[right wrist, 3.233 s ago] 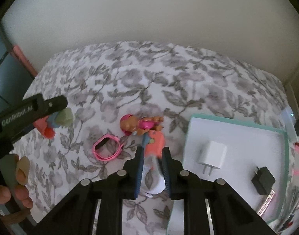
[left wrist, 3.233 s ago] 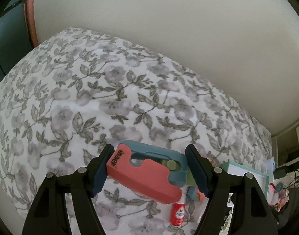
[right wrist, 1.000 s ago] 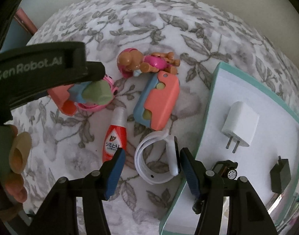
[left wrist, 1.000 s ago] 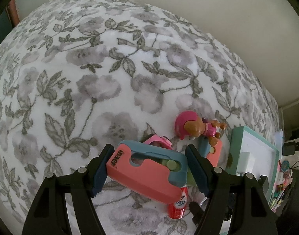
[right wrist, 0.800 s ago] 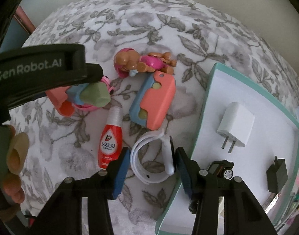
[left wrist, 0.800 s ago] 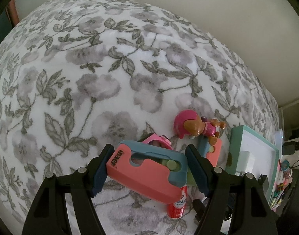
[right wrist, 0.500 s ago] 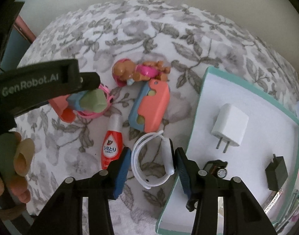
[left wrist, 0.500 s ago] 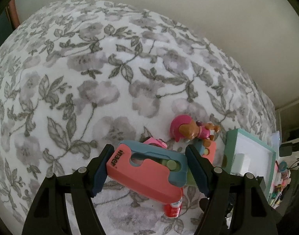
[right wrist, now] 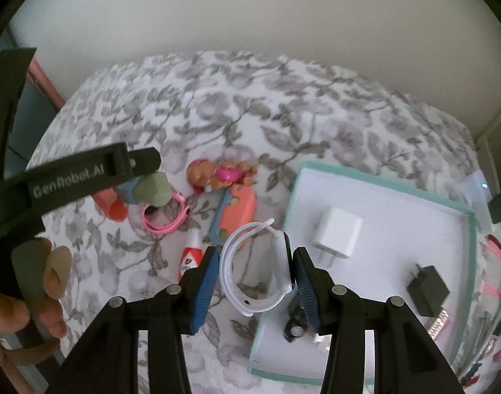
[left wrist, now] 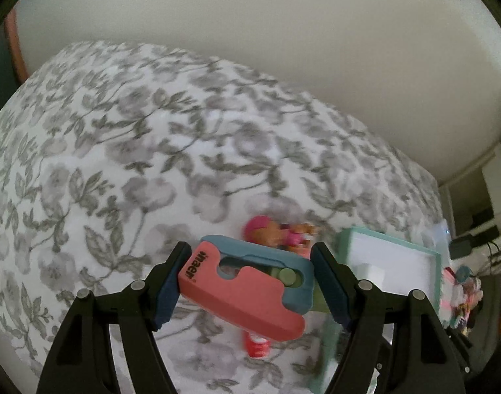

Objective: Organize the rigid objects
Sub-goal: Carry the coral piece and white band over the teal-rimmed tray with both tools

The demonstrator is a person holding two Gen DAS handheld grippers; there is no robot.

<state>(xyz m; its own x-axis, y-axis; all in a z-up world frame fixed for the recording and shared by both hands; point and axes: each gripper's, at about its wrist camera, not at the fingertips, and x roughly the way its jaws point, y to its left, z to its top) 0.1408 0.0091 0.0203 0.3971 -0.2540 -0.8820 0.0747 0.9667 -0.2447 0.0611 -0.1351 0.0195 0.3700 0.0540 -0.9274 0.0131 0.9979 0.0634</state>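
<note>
The tray lies right of the doll; a charger rests inside it.

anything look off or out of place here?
Mostly loose clutter on the bedspread: doll lying on its side, red bottle tipped over, pink band and a coral case outside the tray. Nothing spilled or visibly damaged.
</note>
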